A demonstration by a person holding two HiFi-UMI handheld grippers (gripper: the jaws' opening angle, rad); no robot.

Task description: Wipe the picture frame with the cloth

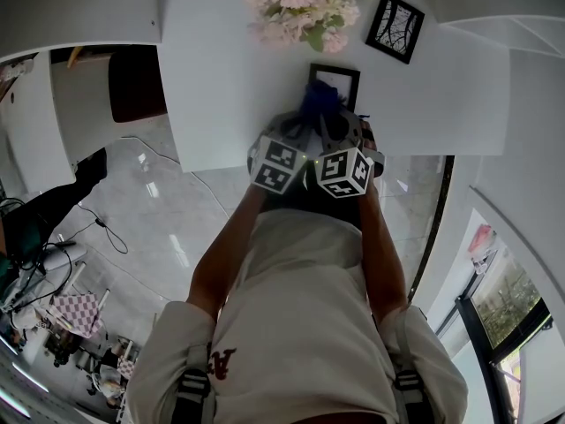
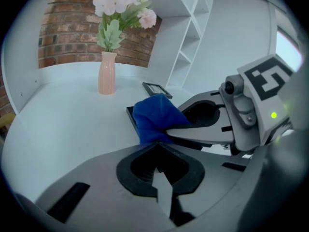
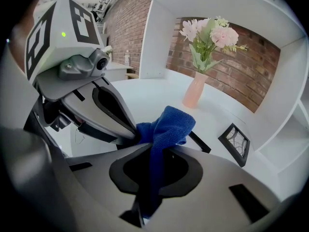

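Cloth [image 3: 166, 124] clamped in right hand-held gripper [image 3: 152, 151] over picture frame [image 1: 335, 79]; left hand-held gripper [image 2: 156, 149] jaws together.

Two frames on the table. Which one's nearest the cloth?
The black frame partly under the blue cloth, below the flowers; the second frame sits apart, tilted, to their right.

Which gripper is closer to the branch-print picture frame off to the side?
Right. The right gripper, shut on the blue cloth, is below and just left of the branch-print picture frame in the head view; the left gripper sits beside it, further left.
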